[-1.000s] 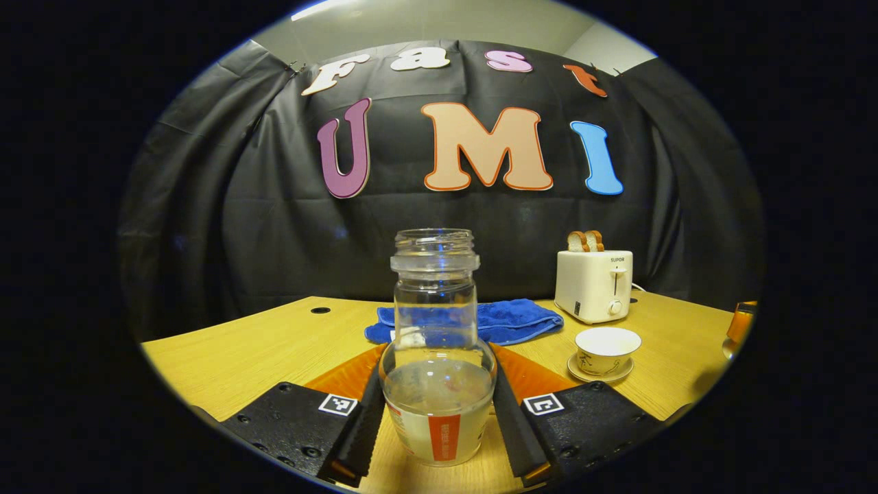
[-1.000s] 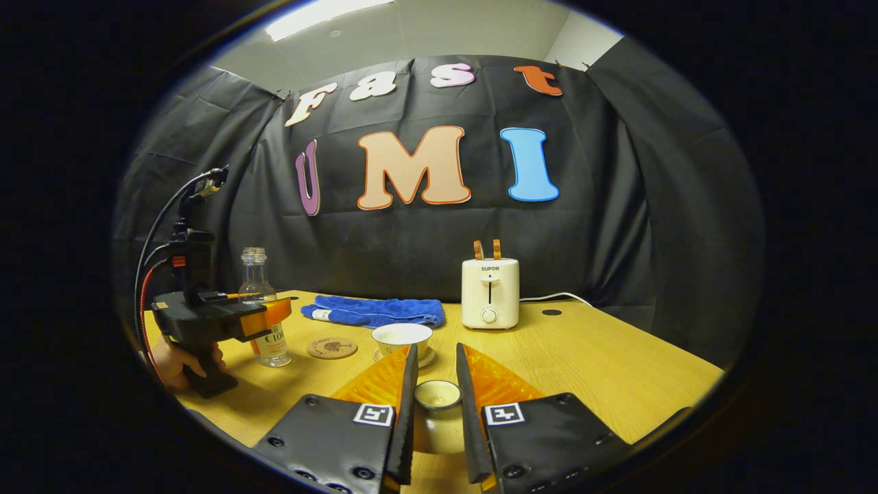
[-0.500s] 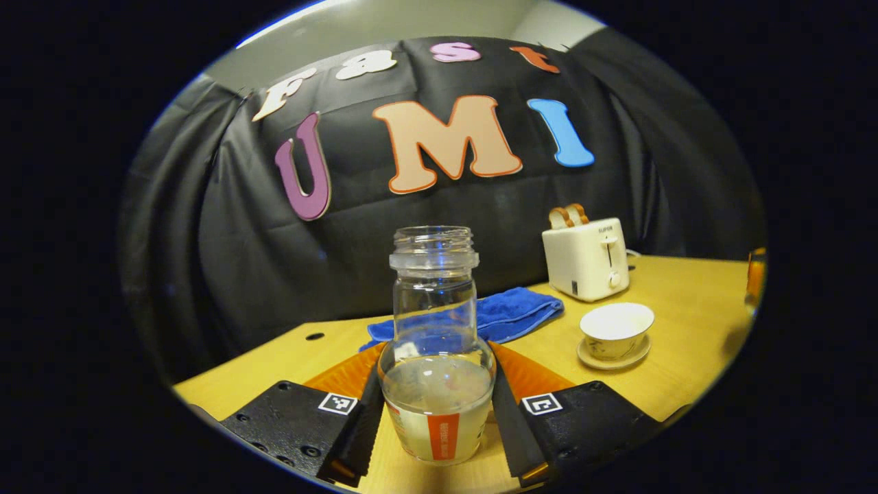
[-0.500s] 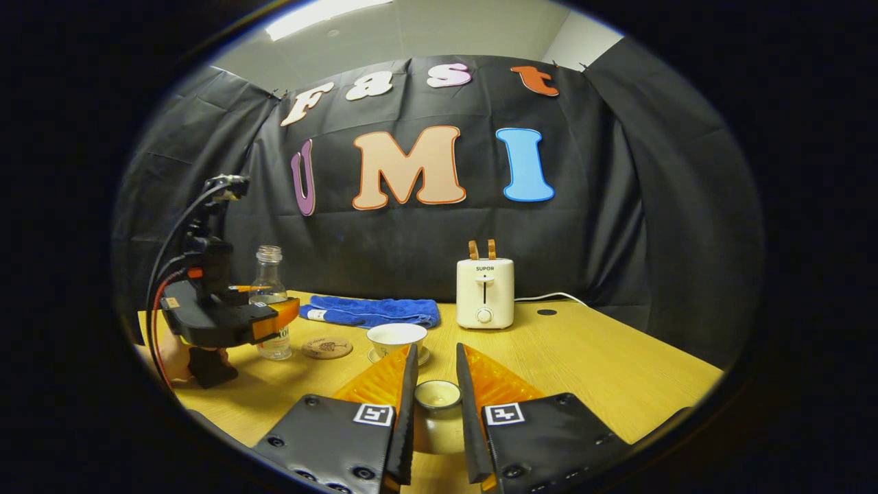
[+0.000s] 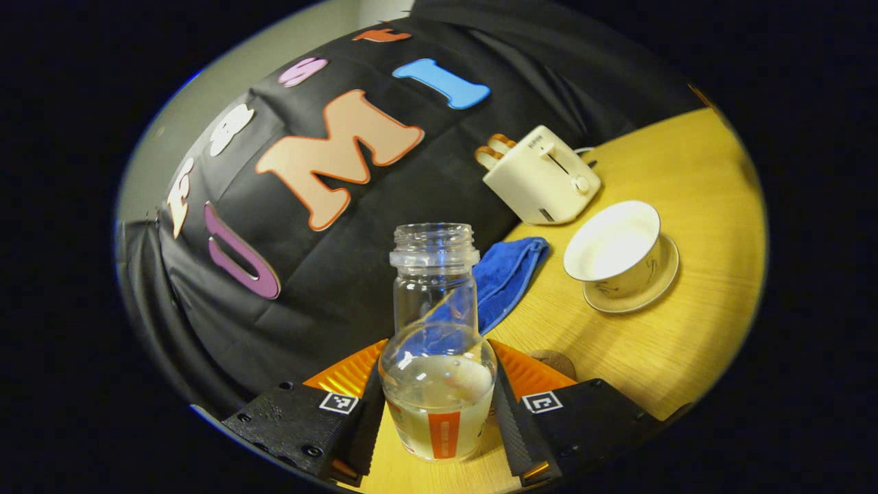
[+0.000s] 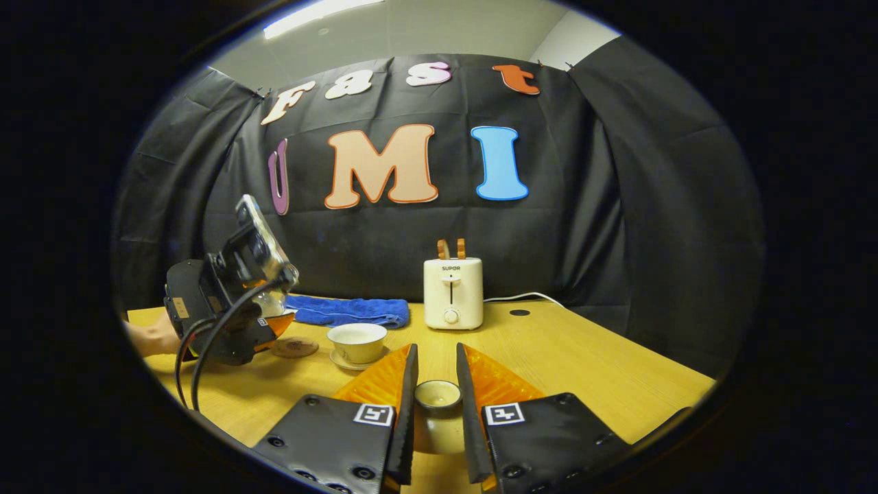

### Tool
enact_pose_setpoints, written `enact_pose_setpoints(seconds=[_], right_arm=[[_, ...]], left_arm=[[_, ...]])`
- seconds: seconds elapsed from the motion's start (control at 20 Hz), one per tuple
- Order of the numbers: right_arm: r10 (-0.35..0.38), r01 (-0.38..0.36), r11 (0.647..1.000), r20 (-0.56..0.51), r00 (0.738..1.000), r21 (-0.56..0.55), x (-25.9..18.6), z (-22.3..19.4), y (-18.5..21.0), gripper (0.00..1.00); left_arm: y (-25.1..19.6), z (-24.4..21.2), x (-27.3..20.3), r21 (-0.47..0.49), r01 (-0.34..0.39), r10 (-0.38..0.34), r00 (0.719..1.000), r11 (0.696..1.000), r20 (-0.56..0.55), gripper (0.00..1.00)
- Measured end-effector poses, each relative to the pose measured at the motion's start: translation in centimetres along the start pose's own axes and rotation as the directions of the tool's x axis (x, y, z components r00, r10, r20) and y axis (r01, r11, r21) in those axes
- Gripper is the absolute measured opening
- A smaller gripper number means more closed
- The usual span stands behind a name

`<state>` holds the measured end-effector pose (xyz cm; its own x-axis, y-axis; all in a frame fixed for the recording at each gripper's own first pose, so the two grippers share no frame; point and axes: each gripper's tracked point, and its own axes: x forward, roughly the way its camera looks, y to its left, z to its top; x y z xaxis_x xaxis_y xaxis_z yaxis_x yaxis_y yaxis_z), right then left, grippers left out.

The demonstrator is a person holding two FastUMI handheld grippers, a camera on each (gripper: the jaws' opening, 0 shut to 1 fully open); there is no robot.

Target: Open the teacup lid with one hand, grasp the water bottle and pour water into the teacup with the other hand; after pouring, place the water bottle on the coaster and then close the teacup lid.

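a: where's the water bottle?

b: bottom centre of the left gripper view, clamped between the two fingers of the left gripper — both press on its lower body. it has no cap on and is about a third full. the whole scene leans in that view, with the desk sloping up to the right.

a: and the teacup?

b: right of centre there, open, sitting on its saucer. in the right gripper view it stands left of centre, just beyond the fingers.

a: the lid?

b: the teacup lid sits at the bottom centre of the right gripper view, pinched between the fingers of the right gripper, knob up.

a: the coaster?

b: a brown disc on the desk at the left of the right gripper view, just beside the teacup's saucer and under the front of the left gripper, which hangs tilted above it with a hand at the far left edge.

a: anything else?

b: a blue towel lies by the wall, and a white toaster with two slices in it stands mid-frame behind the teacup.
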<state>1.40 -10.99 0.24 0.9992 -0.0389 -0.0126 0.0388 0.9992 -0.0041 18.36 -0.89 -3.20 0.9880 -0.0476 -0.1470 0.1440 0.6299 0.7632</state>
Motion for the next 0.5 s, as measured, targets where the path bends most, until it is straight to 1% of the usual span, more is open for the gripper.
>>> enact_pose_setpoints(seconds=[0.1, 0.2, 0.35, 0.4, 0.5], right_arm=[[0.001, -0.001, 1.0, 0.0, 1.0, -0.001, 0.0, 0.1, 0.0, 0.34], [0.003, -0.003, 1.0, 0.001, 1.0, 0.0, 0.0, 0.0, 0.0, 0.34], [0.008, -0.008, 1.0, 0.001, 1.0, -0.001, 0.0, 0.0, 0.1, 0.34], [0.01, -0.01, 1.0, 0.001, 1.0, 0.0, 0.0, 0.1, 0.1, 0.34], [0.012, -0.012, 1.0, 0.002, 1.0, 0.0, 0.1, 0.1, 0.1, 0.34]], left_arm=[[-0.8, 0.0, 0.8, 0.123, 0.02, -0.017, 1.0, 0.992, -0.022, 0.71], [-0.9, 0.5, 1.3, 0.234, 0.02, -0.015, 1.0, 0.972, -0.026, 0.71], [-1.2, 0.9, 0.6, 0.347, 0.026, -0.019, 1.0, 0.937, -0.024, 0.71], [-1.4, 1.2, 0.5, 0.385, 0.03, -0.021, 0.999, 0.922, -0.026, 0.72], [-1.5, 1.6, 0.6, 0.477, 0.025, -0.019, 1.0, 0.879, -0.018, 0.71]])
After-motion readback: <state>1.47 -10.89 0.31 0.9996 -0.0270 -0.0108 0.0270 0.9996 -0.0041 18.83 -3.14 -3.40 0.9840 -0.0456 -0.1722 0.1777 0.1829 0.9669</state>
